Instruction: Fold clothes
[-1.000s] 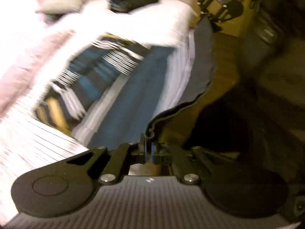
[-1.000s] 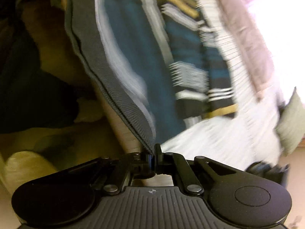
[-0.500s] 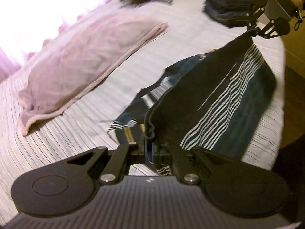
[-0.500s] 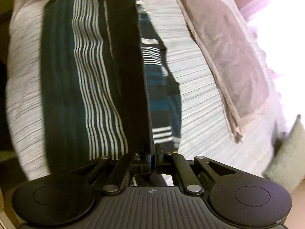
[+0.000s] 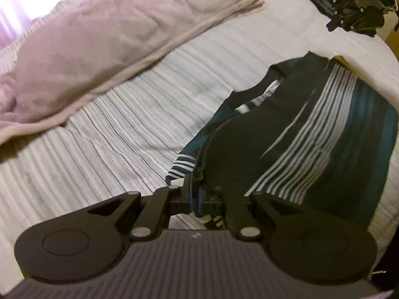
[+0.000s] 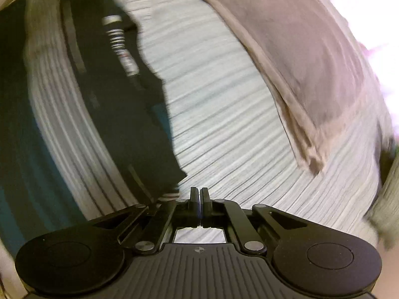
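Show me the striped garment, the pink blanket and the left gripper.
striped garment (image 5: 311, 134): left wrist view, white-striped band.
pink blanket (image 5: 119, 32): left wrist view, middle of its top.
left gripper (image 5: 195, 191): left wrist view, between fingertips.

Right tongs (image 6: 199, 199) are pressed together with nothing between them, just beside the striped shirt (image 6: 82, 99) on the bed (image 6: 224, 124); pink blanket (image 6: 311, 62) farther off.

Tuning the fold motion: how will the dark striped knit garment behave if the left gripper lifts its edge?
Probably floppy: the dark striped knit garment lies draped and creased on the ribbed white bedspread. Likely light, since the left gripper pinches just its hem. It may drag rather than slide on that ribbing.
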Demonstrator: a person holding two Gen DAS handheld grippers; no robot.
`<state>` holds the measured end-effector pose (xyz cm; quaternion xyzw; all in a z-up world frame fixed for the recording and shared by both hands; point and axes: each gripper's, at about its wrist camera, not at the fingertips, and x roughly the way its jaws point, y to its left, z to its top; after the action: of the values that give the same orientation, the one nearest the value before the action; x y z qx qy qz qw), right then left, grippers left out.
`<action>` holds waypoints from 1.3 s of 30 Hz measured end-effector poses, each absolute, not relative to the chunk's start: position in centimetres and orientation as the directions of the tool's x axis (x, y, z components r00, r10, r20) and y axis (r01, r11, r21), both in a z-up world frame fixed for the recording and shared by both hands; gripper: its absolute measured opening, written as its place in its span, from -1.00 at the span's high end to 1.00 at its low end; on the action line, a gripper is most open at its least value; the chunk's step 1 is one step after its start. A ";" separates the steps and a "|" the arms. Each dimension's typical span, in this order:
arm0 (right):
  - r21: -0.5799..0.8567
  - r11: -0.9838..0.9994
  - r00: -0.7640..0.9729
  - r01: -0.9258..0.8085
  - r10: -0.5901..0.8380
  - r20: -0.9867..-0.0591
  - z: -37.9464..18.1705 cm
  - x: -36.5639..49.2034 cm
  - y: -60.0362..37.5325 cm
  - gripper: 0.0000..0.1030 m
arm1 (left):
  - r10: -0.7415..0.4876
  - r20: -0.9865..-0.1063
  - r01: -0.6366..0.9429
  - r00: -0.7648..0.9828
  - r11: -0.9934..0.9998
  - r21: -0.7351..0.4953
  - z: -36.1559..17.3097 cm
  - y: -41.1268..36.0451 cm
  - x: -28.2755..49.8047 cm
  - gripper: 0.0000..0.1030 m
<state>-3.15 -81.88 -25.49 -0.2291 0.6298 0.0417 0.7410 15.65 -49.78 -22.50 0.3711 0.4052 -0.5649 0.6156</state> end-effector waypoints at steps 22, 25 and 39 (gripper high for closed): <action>0.333 0.797 0.414 0.503 0.116 -0.903 -32.3 -5.7 -88.6 0.70 | -0.335 -0.942 0.985 -0.035 0.150 -0.090 -26.4 -49.4 18.2 0.93; 0.335 0.798 0.446 0.501 0.093 -0.890 -30.1 -7.1 -88.4 0.91 | -0.338 -0.941 0.984 -0.024 0.157 -0.082 -25.4 -49.4 17.9 0.94; 0.258 0.820 0.532 0.511 -0.066 -0.844 -25.3 -8.5 -89.3 0.95 | -0.373 -0.927 0.986 0.024 0.164 -0.041 -24.9 -52.2 18.5 0.94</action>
<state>-8.54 -89.28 -25.28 0.2460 0.4520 -0.1718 0.8400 18.51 -52.21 -24.90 0.3494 0.4382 -0.5442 0.6243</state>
